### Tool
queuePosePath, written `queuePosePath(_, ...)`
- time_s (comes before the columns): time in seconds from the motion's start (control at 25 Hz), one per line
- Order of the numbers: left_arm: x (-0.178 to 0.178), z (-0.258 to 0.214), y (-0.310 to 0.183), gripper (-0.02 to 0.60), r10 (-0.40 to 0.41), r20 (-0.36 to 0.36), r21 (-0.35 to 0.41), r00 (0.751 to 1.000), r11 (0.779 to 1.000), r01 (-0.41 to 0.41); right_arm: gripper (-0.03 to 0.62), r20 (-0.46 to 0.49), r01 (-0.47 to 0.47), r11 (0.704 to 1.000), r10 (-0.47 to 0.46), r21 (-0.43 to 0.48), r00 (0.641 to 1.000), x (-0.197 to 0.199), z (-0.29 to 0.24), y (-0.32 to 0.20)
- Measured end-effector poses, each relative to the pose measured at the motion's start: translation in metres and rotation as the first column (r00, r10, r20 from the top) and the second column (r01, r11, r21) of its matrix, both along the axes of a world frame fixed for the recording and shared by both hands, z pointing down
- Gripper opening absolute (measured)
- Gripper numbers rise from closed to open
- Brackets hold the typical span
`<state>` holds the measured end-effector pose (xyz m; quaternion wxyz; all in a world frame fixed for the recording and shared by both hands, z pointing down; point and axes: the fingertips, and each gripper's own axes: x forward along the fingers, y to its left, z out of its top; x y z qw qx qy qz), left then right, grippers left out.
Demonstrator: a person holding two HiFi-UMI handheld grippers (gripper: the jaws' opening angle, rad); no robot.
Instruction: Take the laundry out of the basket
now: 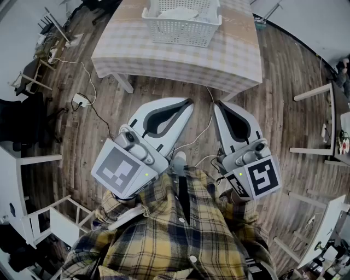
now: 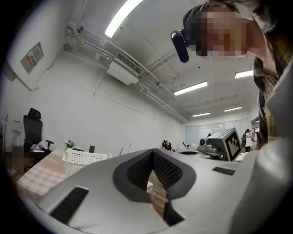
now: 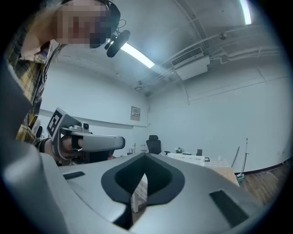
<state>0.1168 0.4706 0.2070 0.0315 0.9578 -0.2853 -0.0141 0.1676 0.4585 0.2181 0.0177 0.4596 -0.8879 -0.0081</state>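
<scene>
A white slatted laundry basket (image 1: 180,28) stands on a table with a checked cloth (image 1: 229,54), far ahead of me. Pale laundry (image 1: 178,13) lies inside it. My left gripper (image 1: 189,103) and right gripper (image 1: 217,104) are held side by side close to my body, over the wooden floor and well short of the table. Both are shut with nothing between the jaws. The basket (image 2: 84,160) shows small at the left of the left gripper view, past the left gripper (image 2: 152,153). In the right gripper view the basket (image 3: 187,158) lies beyond the right gripper (image 3: 145,156).
White chair frames stand at the left (image 1: 33,164) and right (image 1: 317,126) of the floor. A power strip with cables (image 1: 81,99) lies left of the table. A black office chair (image 2: 33,132) stands by the far wall.
</scene>
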Motion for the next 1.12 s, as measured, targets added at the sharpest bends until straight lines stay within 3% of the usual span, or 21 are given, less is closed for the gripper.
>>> queuePosePath(0.68, 0.018, 0.006, 0.03, 0.011, -0.031, 0.009, -0.018, 0.999, 0.999, 0.032, 0.011, 0.018, 0.018, 1.0, -0.018, -0.018, 1.0, 0.021, 0.007, 0.029)
queuePosePath(1.12, 0.006, 0.008, 0.002, 0.011, -0.08, 0.003, -0.028, 0.997, 0.996, 0.08, 0.011, 0.022, 0.054, 0.998, -0.053, -0.036, 0.998, 0.013, 0.011, 0.003)
